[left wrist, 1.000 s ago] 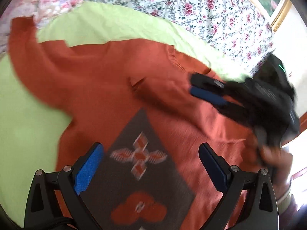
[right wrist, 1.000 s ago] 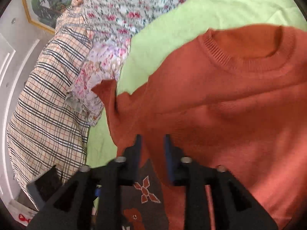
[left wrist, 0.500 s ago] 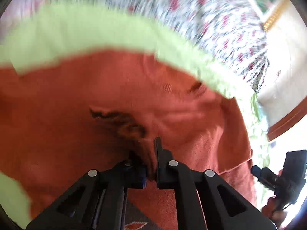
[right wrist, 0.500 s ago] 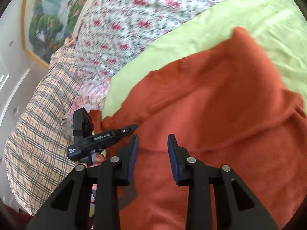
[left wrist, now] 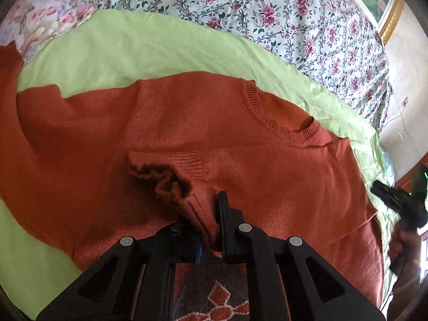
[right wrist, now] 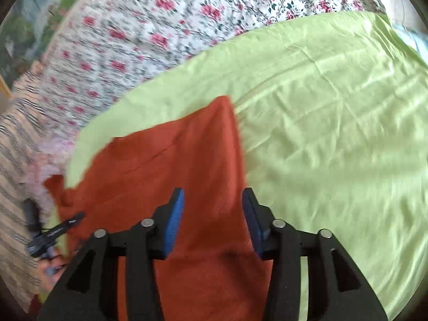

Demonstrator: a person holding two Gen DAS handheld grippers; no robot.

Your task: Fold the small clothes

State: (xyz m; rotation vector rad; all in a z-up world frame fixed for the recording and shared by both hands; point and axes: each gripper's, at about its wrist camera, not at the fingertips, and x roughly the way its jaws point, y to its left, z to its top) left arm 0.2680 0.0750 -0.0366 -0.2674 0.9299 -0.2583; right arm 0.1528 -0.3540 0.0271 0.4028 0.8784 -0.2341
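An orange knit sweater (left wrist: 240, 165) with a dark patterned front panel (left wrist: 214, 294) lies spread on a light green sheet (left wrist: 133, 45). One sleeve is folded across the chest, its cuff (left wrist: 171, 184) bunched. My left gripper (left wrist: 206, 214) is shut on that sleeve cuff, just above the dark panel. My right gripper (right wrist: 212, 214) is open, its blue pads over the sweater's right edge (right wrist: 192, 160), holding nothing. The right gripper also shows at the right edge of the left wrist view (left wrist: 396, 200). The left gripper shows small in the right wrist view (right wrist: 53, 232).
The green sheet (right wrist: 334, 133) covers a bed with a floral cover (left wrist: 267, 8) behind it. A plaid blanket (right wrist: 16, 160) lies at the left. A framed picture (left wrist: 385, 5) hangs on the wall.
My left gripper shut on the sleeve cuff and holds it over the chest. My right gripper let go, opened and moved away to the sweater's right edge.
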